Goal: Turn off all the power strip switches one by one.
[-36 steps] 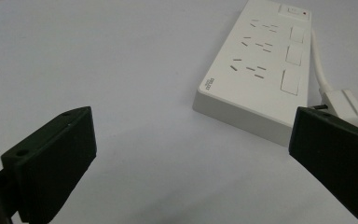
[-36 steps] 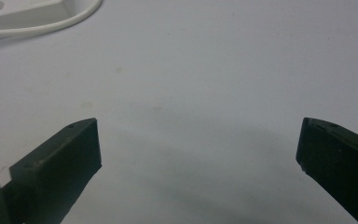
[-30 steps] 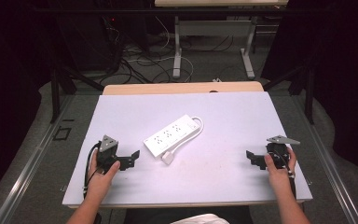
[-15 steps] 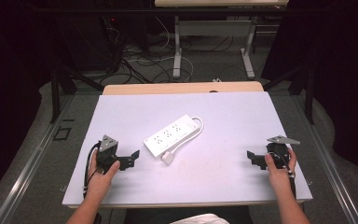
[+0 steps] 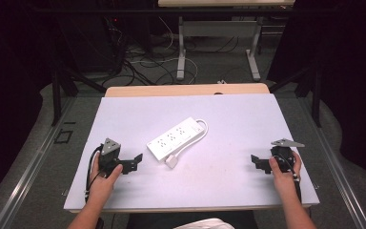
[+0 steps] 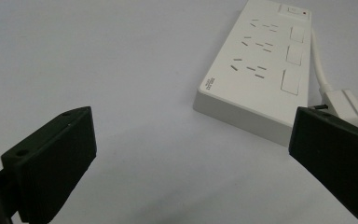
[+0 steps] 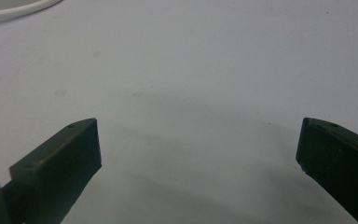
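Note:
A white power strip (image 5: 175, 138) lies at a slant near the middle of the white table (image 5: 238, 124), its cable looped beside it and its plug (image 5: 172, 162) resting at its near end. My left gripper (image 5: 134, 162) sits on the table at the front left, open and holding nothing, pointed toward the strip. In the left gripper view the power strip (image 6: 261, 70) and its plug (image 6: 342, 105) lie just beyond the wide-apart jaws. At the front right my right gripper (image 5: 258, 162) rests open over bare table. A bit of white cable (image 7: 14, 10) crosses the right gripper view's top left corner.
A wooden strip (image 5: 186, 89) runs along the table's far edge. Beyond it stand desk legs (image 5: 181, 52) and tangled floor cables (image 5: 138, 62). Metal rails (image 5: 33, 162) flank the table on both sides.

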`<state>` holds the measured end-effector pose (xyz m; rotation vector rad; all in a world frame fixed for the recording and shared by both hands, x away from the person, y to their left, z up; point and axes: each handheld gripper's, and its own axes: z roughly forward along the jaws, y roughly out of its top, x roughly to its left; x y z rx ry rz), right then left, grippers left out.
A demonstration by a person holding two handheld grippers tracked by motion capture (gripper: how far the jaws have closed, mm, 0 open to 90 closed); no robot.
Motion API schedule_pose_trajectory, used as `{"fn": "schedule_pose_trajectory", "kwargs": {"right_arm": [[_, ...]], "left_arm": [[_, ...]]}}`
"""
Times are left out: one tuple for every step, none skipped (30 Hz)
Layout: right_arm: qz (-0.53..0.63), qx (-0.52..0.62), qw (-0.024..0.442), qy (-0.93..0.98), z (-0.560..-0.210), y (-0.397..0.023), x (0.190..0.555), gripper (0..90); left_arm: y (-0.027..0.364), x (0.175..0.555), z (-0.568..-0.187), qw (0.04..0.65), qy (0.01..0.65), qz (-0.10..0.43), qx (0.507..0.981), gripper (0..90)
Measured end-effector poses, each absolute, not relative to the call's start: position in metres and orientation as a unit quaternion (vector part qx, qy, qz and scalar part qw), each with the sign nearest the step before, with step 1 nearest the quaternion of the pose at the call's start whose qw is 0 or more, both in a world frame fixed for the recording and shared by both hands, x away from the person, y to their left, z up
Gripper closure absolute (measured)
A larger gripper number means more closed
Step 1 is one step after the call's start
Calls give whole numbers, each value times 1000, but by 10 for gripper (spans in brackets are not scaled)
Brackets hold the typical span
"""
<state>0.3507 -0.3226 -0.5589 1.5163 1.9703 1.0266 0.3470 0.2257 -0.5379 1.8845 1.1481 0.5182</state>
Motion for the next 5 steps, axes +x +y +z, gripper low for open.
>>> {"fn": "schedule_pose_trajectory", "kwargs": {"right_arm": [[372,549,224,714,-559,-323,351,0],[372,549,224,714,-559,-323,351,0],[372,545,224,717,-559,-323,350,0],[372,544,223,718,-559,-323,350,0],[372,544,223,718,-558,-324,350,0]], "left_arm": [[225,347,-538,425,461,204,751,6],[225,347,-538,425,461,205,752,6],[226,347,-538,422,459,208,754,6],[226,347,-538,422,459,208,754,6],[226,347,-538,422,459,208,754,6]]}}
